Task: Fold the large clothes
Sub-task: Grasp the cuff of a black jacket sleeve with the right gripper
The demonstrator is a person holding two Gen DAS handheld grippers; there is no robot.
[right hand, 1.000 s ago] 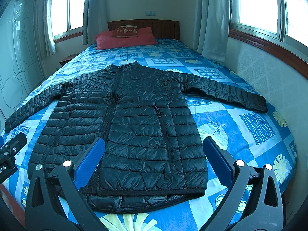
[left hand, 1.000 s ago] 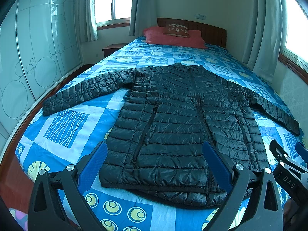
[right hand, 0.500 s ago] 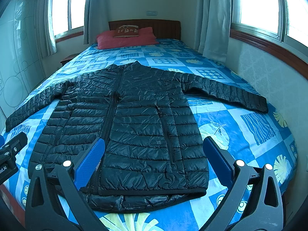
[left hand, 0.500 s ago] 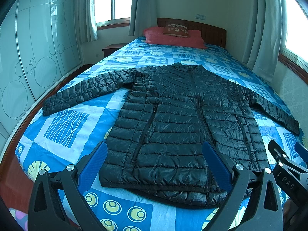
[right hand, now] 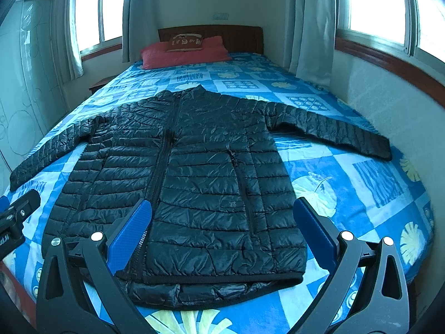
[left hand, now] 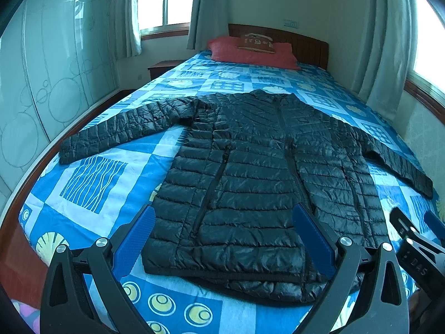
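Note:
A black quilted puffer jacket lies flat and face up on the bed, zipped, both sleeves spread out to the sides, hem toward me. My left gripper hovers open above the hem, nothing between its blue pads. My right gripper also hangs open over the hem, holding nothing. The right gripper's black body shows at the right edge of the left wrist view. At the left edge of the right wrist view I see the left gripper's body.
The bed has a blue patterned cover, red pillows and a wooden headboard. A glass-door wardrobe stands left, a nightstand near it. A wall with windows and curtains runs close along the right.
Both grippers have stayed almost still; the views shift only very slightly. The jacket has not moved.

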